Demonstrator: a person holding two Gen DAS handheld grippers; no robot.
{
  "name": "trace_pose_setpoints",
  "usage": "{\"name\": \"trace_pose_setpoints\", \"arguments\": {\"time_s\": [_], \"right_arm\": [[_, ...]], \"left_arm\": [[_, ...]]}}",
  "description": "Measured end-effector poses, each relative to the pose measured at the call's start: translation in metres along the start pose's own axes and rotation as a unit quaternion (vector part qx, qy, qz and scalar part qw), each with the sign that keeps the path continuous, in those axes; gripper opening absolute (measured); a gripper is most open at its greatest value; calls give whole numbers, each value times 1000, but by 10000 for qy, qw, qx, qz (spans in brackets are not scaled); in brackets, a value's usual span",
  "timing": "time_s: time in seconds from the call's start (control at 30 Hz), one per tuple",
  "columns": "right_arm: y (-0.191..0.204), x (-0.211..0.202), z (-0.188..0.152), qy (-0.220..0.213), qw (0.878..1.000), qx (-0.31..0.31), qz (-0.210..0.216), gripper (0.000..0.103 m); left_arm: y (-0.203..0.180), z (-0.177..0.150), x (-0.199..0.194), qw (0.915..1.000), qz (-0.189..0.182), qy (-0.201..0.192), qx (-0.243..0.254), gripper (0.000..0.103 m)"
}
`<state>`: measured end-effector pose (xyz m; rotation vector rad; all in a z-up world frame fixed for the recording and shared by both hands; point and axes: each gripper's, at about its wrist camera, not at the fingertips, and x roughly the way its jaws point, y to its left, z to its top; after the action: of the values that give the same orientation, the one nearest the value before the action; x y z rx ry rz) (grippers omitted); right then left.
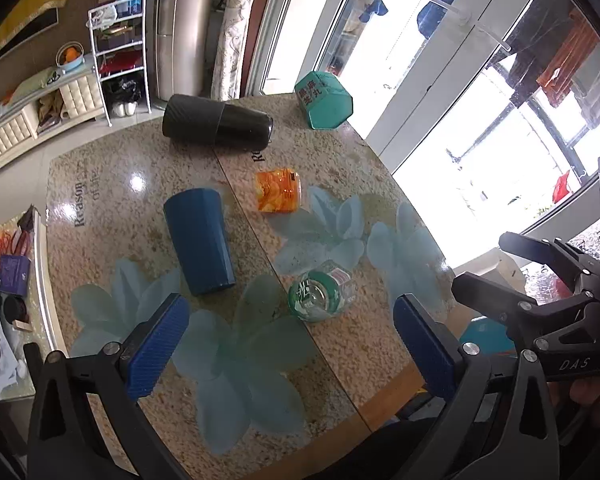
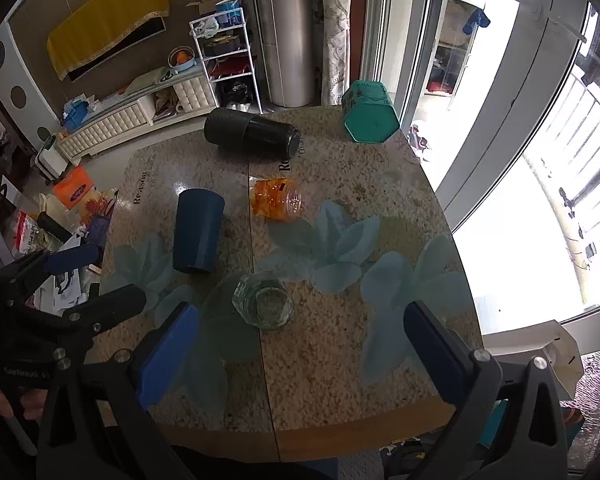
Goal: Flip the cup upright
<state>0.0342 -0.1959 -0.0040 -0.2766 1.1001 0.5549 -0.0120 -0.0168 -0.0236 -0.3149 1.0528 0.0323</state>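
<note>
Several cups lie on their sides on the flowered table (image 1: 340,360) (image 2: 340,380): a dark blue cup (image 1: 199,240) (image 2: 198,230), a black cup (image 1: 217,124) (image 2: 252,130), an orange cup (image 1: 278,191) (image 2: 276,199), a teal hexagonal cup (image 1: 323,101) (image 2: 370,114) and a clear glass cup (image 1: 322,290) (image 2: 264,300), its mouth facing me. My left gripper (image 1: 290,340) is open and empty, above the near table edge, just short of the glass cup. My right gripper (image 2: 300,356) is open and empty, near the glass cup. It also shows in the left wrist view (image 1: 516,276).
A white shelf rack (image 1: 118,56) (image 2: 224,56) and a low cabinet (image 1: 28,120) (image 2: 120,120) stand beyond the table. Large windows (image 1: 460,100) (image 2: 540,160) are at the right. Clutter lies on the floor at the left (image 2: 60,216).
</note>
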Motion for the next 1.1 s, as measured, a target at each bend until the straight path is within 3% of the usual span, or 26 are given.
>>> {"name": "trace_pose_setpoints", "arguments": {"time_s": [1.1], "right_arm": [[-5, -1, 5, -150, 9998, 51, 137, 103]], "left_arm": [[-9, 8, -7, 9992, 350, -152, 87, 103]]}}
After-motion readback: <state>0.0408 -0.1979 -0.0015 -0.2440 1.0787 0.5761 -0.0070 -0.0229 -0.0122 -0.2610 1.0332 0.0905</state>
